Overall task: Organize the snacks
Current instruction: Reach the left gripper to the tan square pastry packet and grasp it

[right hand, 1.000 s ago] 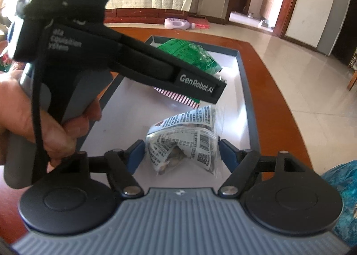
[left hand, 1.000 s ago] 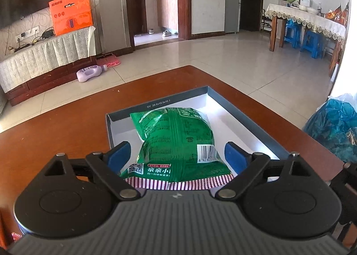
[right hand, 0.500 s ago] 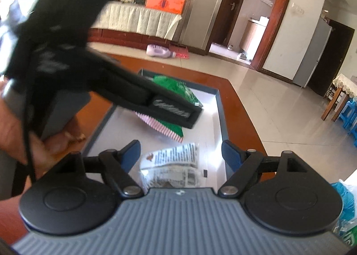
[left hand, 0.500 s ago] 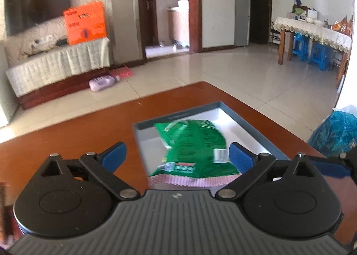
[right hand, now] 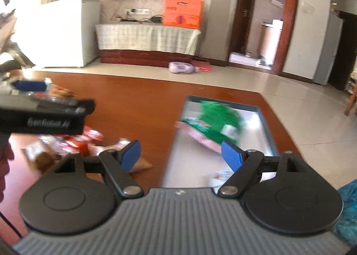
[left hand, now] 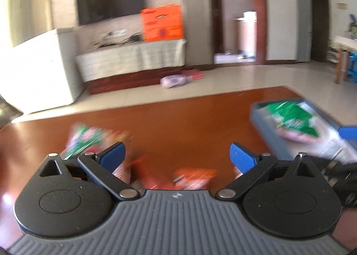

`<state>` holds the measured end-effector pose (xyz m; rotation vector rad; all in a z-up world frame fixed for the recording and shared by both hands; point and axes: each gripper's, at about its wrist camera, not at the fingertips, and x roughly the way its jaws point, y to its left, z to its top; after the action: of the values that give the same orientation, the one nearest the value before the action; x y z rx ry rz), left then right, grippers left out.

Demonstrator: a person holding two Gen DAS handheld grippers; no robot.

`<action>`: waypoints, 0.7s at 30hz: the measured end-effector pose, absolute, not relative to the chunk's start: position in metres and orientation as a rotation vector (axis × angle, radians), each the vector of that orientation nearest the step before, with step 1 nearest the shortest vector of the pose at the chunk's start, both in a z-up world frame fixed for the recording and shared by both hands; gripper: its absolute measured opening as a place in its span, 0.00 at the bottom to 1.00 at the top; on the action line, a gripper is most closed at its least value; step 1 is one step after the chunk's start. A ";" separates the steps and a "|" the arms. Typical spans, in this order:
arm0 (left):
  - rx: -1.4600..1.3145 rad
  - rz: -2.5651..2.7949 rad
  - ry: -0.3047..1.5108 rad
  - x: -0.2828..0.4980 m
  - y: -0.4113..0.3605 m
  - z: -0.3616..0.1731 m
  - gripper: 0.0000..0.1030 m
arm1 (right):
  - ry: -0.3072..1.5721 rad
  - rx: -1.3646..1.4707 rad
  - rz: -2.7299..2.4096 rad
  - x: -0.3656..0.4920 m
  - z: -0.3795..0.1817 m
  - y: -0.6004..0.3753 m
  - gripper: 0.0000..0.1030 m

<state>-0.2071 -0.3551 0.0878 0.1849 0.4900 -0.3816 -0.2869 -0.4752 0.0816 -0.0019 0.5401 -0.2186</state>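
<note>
— Beyond the left gripper's (left hand: 177, 154) blue fingertips (left hand: 111, 154), what lies on the wooden table (left hand: 189, 116)?

— Loose snack packets, all blurred. A green-and-red packet (left hand: 86, 138) sits just past the left fingertip, and an orange packet (left hand: 194, 178) lies low between the two fingers, close to the gripper body. The jaws have just been opening and now stand wide apart, with nothing pressed between the pads.

— And further right?

— The grey tray (left hand: 260, 119) is off beyond the right finger, with the green snack bag (left hand: 292, 119) lying inside it.

— What about the right gripper (right hand: 180, 154)?

— Its fingers are also spread, gripping nothing. Left of its left finger the scattered packets (right hand: 73, 143) rest on the table, with the other gripper's black body above them. Ahead, between the fingertips and past the right one, is the tray (right hand: 176, 154). The green bag (right hand: 219, 121) lies in its far part, and a white printed packet (right hand: 219, 175) sits near the base of the right finger.
</note>
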 end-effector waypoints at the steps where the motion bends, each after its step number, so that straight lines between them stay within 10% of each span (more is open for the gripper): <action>1: 0.185 -0.363 0.501 -0.209 -0.341 0.082 0.99 | 0.540 0.000 -0.199 -0.286 0.081 -0.469 0.79; 14: 0.191 -0.359 0.657 -0.191 -0.271 0.019 0.97 | 0.665 -0.069 0.007 -0.257 0.060 -0.412 0.79; 18: 0.175 -0.395 0.674 -0.181 -0.270 0.015 0.58 | 0.682 -0.033 0.085 -0.252 0.057 -0.405 0.79; 21: 0.164 -0.381 0.677 -0.178 -0.265 0.015 0.57 | 0.677 -0.069 0.058 -0.250 0.056 -0.400 0.78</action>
<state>-0.1777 -0.2653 0.0149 0.1640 0.6770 -0.3812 -0.2503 -0.4003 0.0565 -0.0690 0.6769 0.0583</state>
